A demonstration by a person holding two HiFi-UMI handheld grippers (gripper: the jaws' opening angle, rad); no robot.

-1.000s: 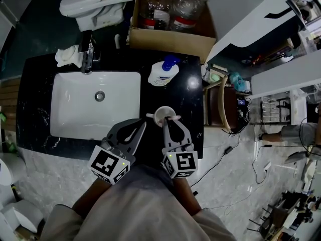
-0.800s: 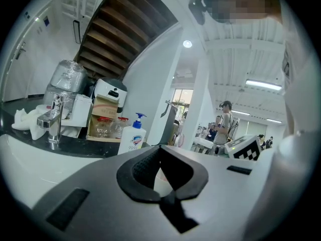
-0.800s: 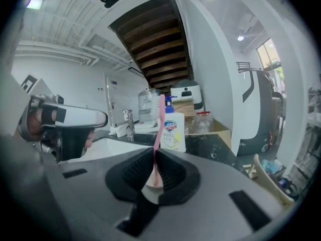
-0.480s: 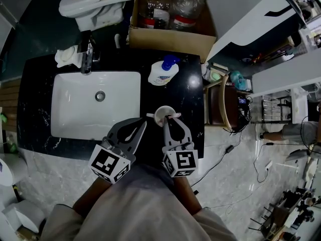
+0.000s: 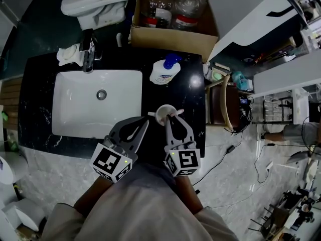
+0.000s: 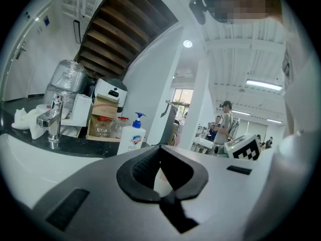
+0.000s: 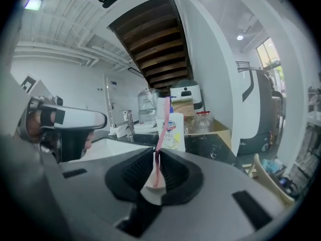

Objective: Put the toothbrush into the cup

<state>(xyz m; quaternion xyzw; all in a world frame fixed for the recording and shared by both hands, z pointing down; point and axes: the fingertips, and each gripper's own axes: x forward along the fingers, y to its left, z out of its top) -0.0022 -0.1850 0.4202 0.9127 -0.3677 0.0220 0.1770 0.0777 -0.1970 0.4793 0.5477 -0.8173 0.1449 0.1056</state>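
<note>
**Q:** Where is the toothbrush?
**A:** The pink-handled toothbrush (image 7: pixel 160 129) stands upright, bristles on top, pinched in the right hand-held gripper (image 7: pixel 154 154), with a pale end below the pads.

**Q:** And the cup?
**A:** The white cup (image 5: pixel 164 114) sits upright, mouth open, on the black desk (image 5: pixel 185 104). The toothbrush is at its right rim; whether the tip is inside cannot be told.

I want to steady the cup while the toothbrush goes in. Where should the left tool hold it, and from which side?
Probably the left rim of the cup, coming from the side of the sink. The cup stands upright with its mouth open, and the right tool holds the toothbrush at its near right edge.
</note>
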